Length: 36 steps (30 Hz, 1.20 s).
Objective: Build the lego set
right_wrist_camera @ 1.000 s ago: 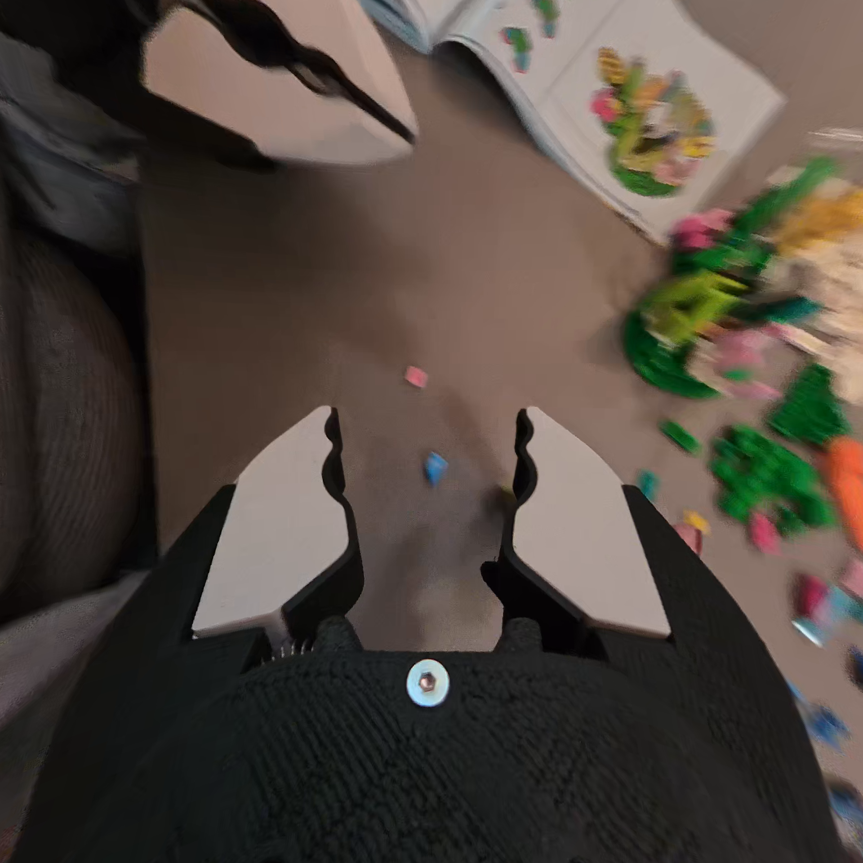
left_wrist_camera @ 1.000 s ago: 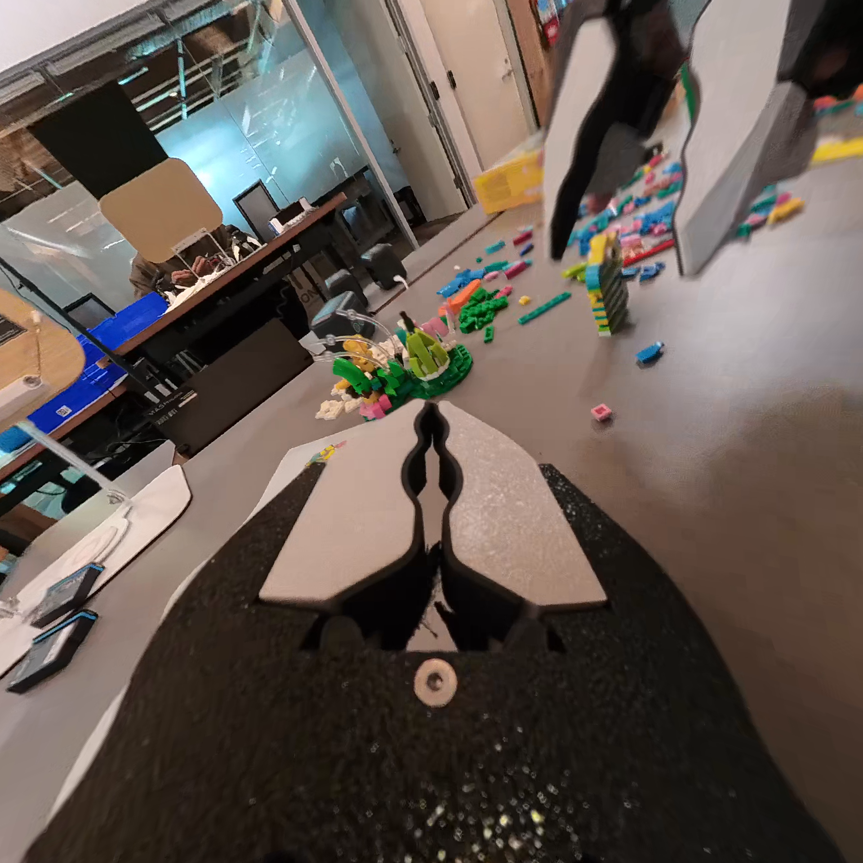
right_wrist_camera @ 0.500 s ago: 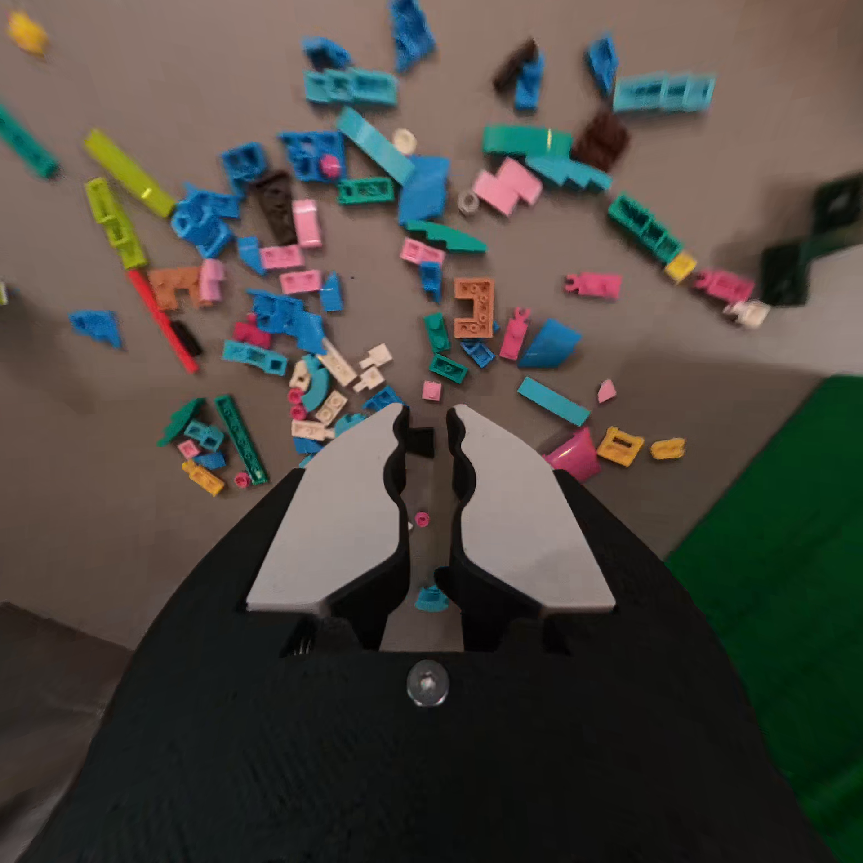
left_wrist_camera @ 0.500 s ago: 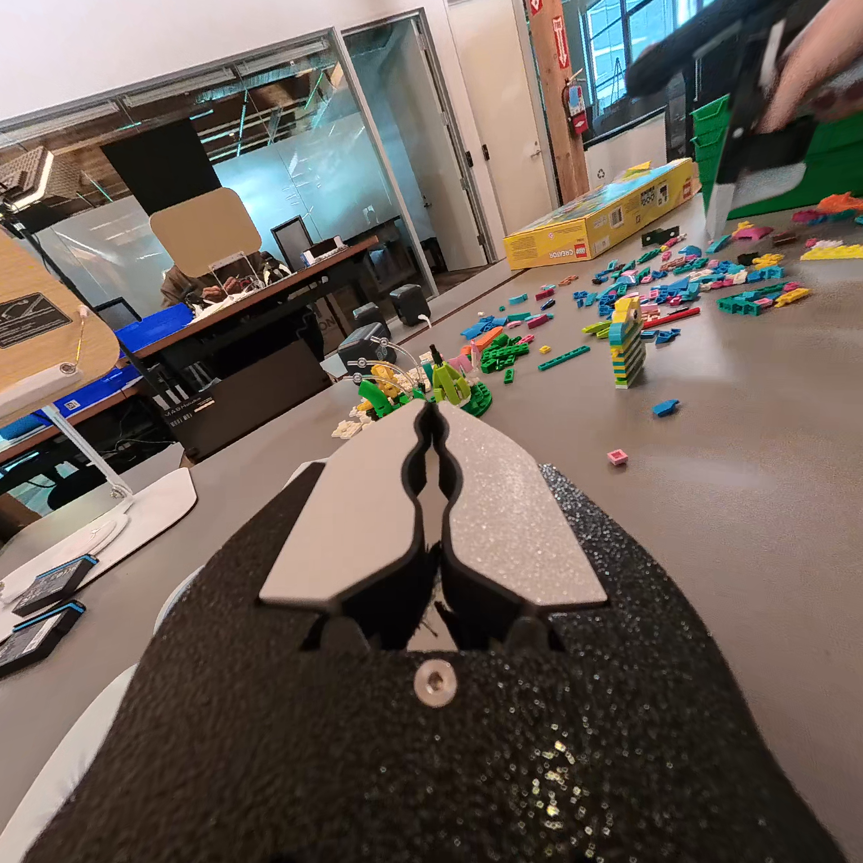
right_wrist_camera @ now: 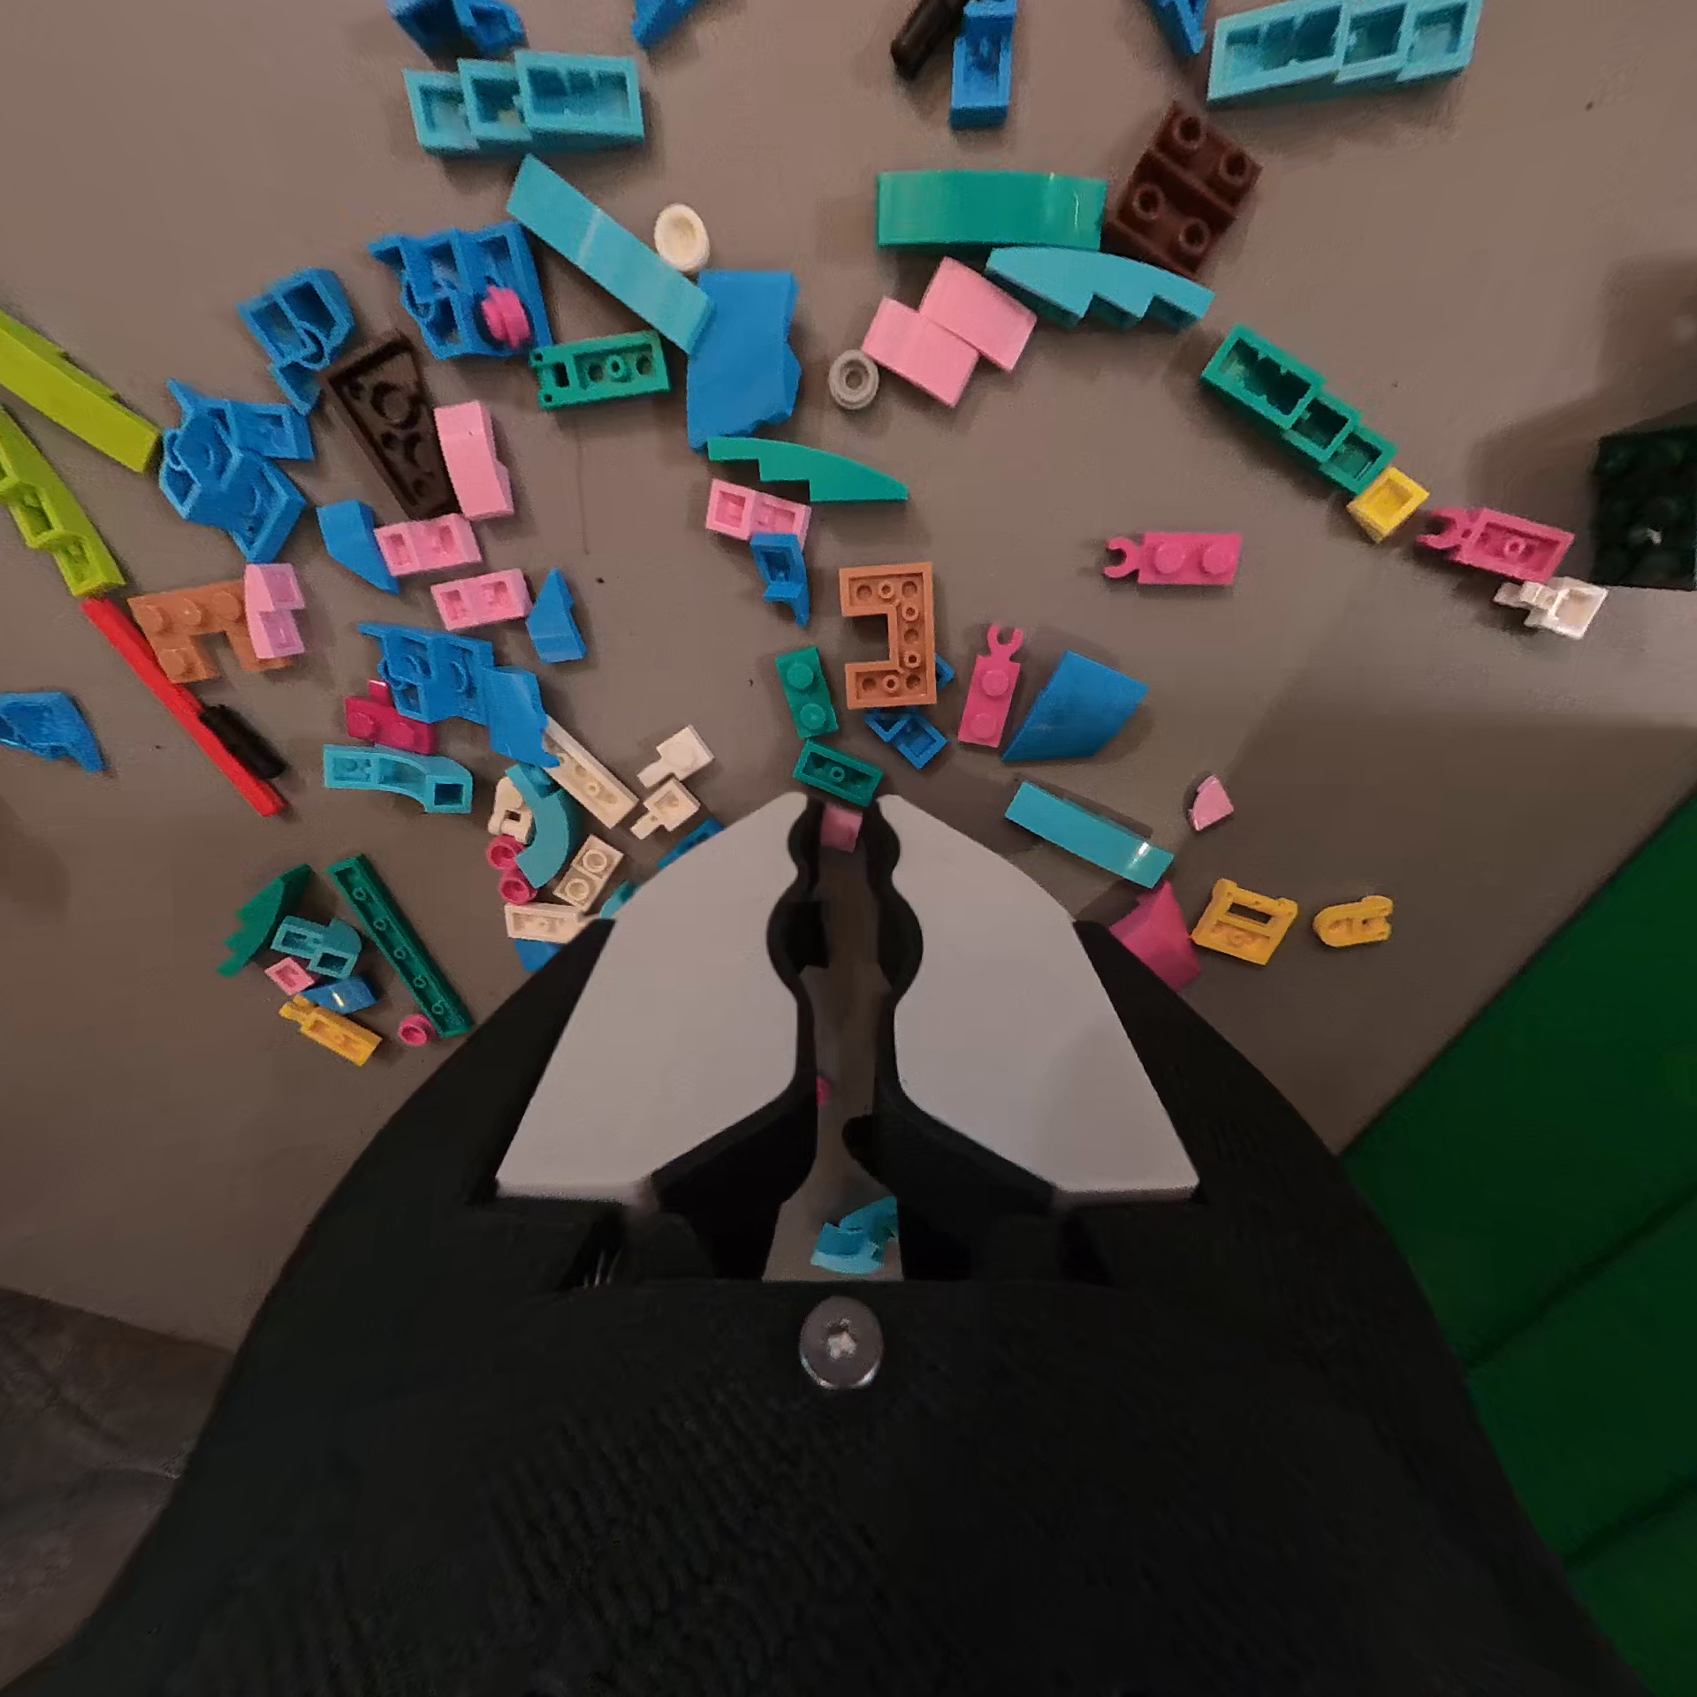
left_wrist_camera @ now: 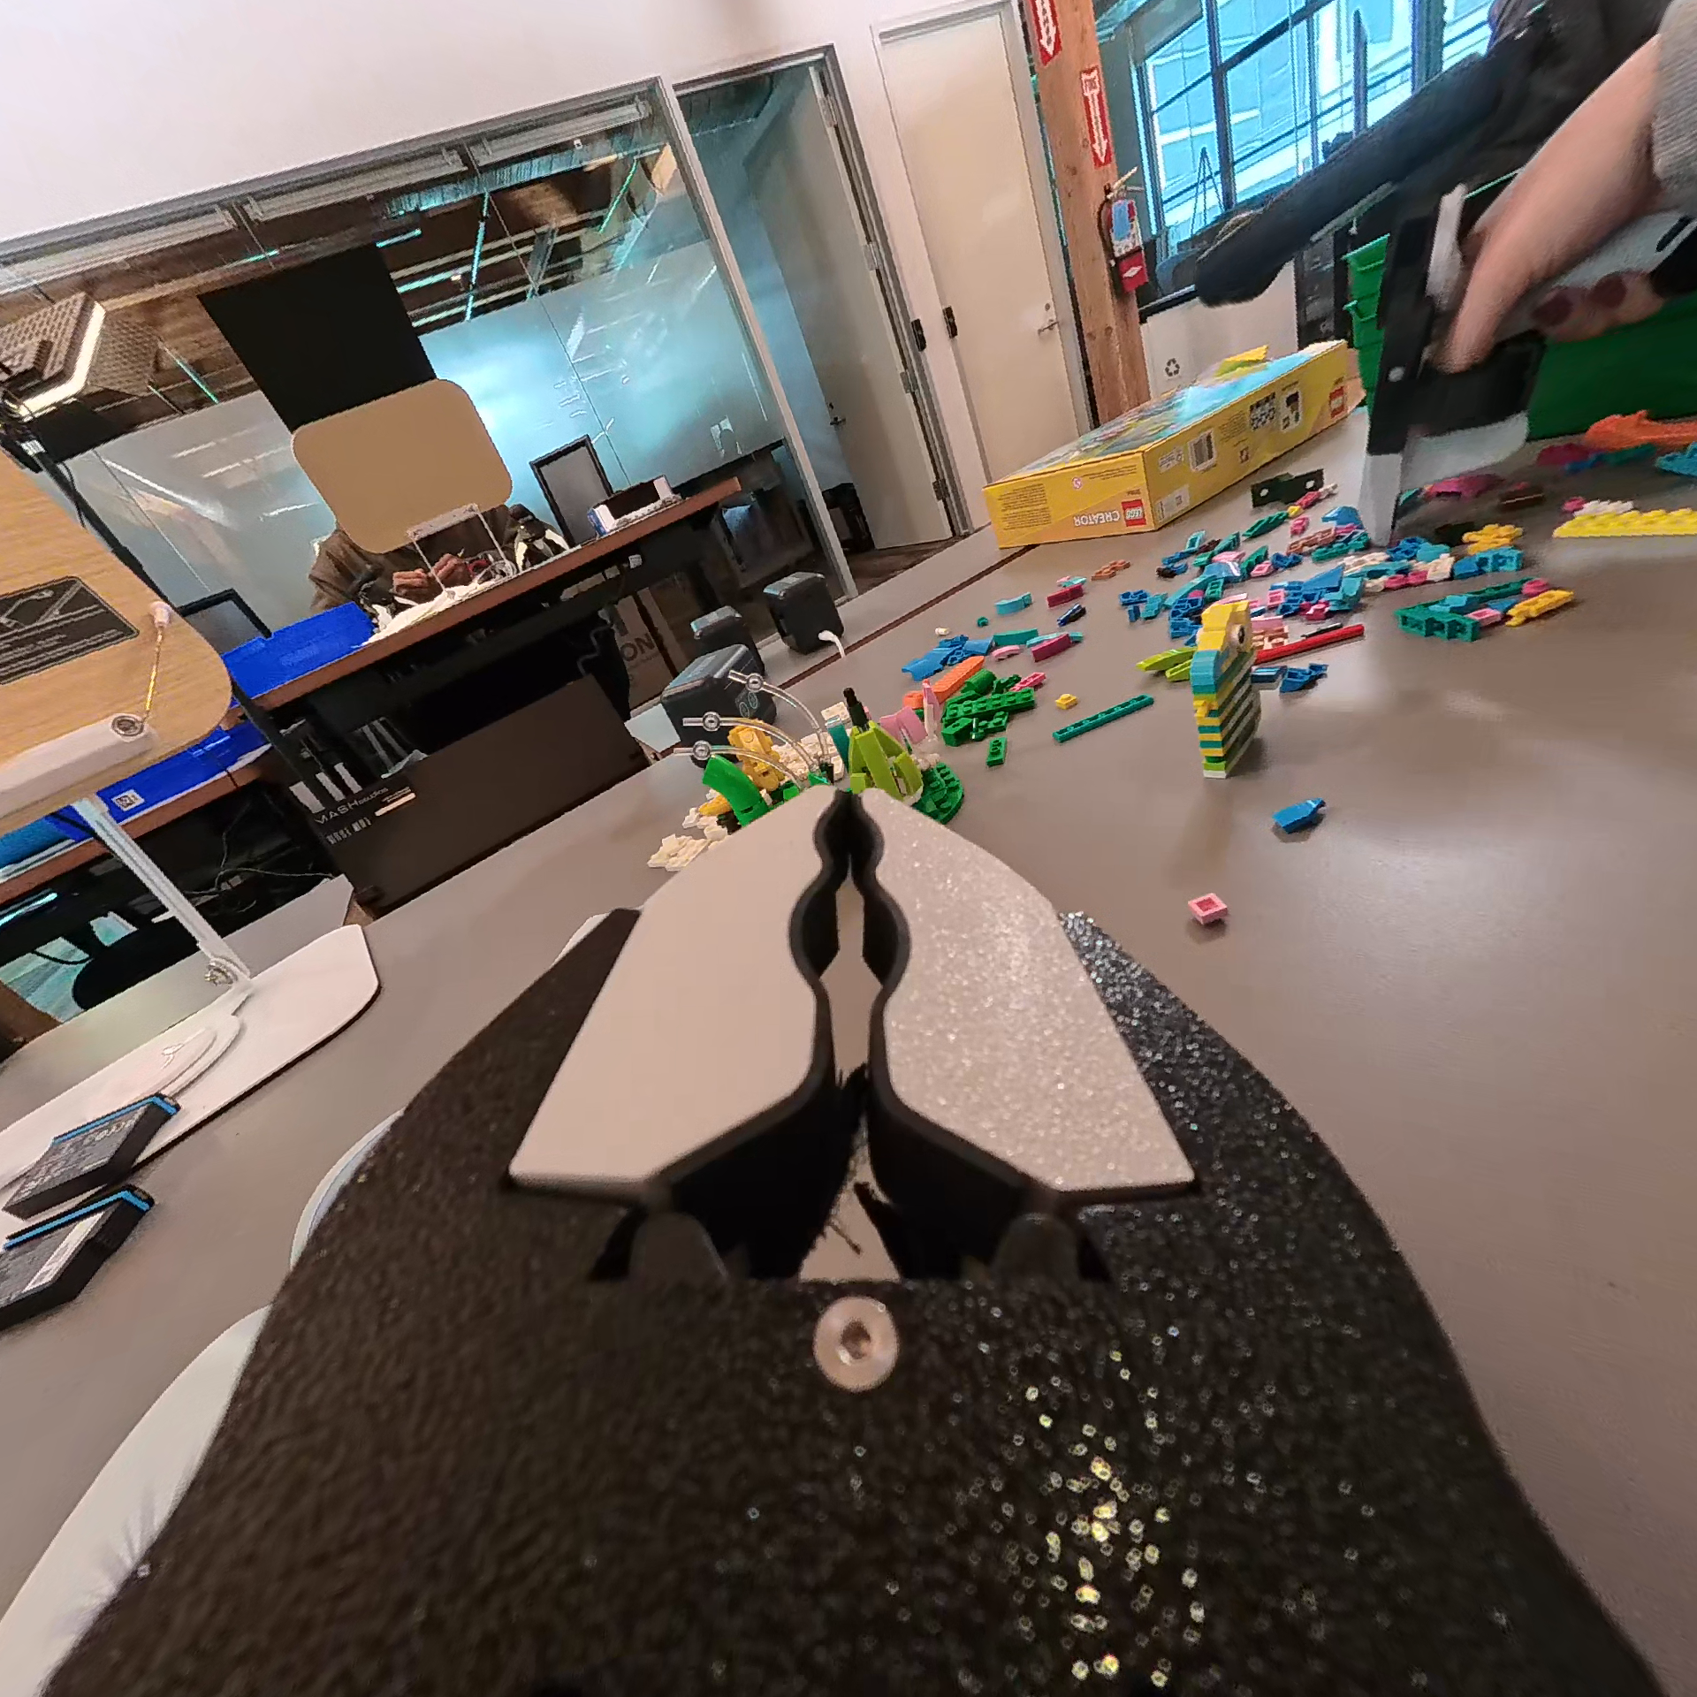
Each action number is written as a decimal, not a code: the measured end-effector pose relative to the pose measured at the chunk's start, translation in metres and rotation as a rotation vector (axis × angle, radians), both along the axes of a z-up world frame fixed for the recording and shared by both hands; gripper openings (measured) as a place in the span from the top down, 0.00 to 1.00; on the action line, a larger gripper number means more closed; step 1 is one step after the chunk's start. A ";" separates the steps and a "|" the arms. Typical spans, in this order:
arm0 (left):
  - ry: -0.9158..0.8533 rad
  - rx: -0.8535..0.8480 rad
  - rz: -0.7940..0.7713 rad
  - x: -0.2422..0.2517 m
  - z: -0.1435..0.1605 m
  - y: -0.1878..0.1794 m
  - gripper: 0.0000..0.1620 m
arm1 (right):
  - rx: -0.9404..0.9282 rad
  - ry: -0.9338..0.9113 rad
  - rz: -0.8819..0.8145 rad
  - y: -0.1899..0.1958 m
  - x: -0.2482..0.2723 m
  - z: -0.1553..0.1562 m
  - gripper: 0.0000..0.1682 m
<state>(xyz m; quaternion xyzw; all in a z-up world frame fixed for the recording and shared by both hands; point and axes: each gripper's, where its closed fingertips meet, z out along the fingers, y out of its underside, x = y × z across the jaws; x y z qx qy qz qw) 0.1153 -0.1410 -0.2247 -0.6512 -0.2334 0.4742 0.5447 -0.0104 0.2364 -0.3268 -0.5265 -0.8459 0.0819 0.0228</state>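
Right gripper (right_wrist_camera: 843,813) is held over the loose-brick pile on the tabletop (right_wrist_camera: 1377,735), jaws nearly together around a small pink brick (right_wrist_camera: 839,826) at the tips, just below the tan bracket (right_wrist_camera: 895,634). Left gripper (left_wrist_camera: 849,808) is closed, empty, well apart.

Grey table (right_wrist_camera: 1377,716), blue/teal/pink bricks (right_wrist_camera: 735,349), yellow box (left_wrist_camera: 1166,459), striped yel/teal tower (left_wrist_camera: 1221,698)

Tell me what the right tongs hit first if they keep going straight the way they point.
Likely the small pink piece sitting between the right tongs' tips, then the grey table beneath; depth is hard to judge.
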 end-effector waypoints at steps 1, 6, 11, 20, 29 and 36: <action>0.000 -0.002 0.000 0.000 0.000 0.000 1.00 | 0.005 -0.006 0.007 0.000 0.000 0.000 0.96; -0.003 -0.012 0.001 -0.001 -0.002 0.002 1.00 | 0.013 -0.023 0.045 -0.010 0.001 0.006 0.97; -0.003 -0.015 0.003 -0.002 -0.002 0.003 1.00 | -0.062 0.152 0.272 -0.089 0.005 0.051 0.96; 0.035 0.058 0.022 -0.002 0.006 -0.003 1.00 | -0.127 0.301 1.140 -0.308 0.102 0.076 0.96; 0.083 0.185 0.059 -0.001 0.018 -0.020 1.00 | -0.012 0.162 1.335 -0.348 0.125 0.016 0.96; 0.079 0.161 0.050 -0.001 0.016 -0.016 1.00 | -0.005 0.098 1.355 -0.342 0.130 0.007 0.96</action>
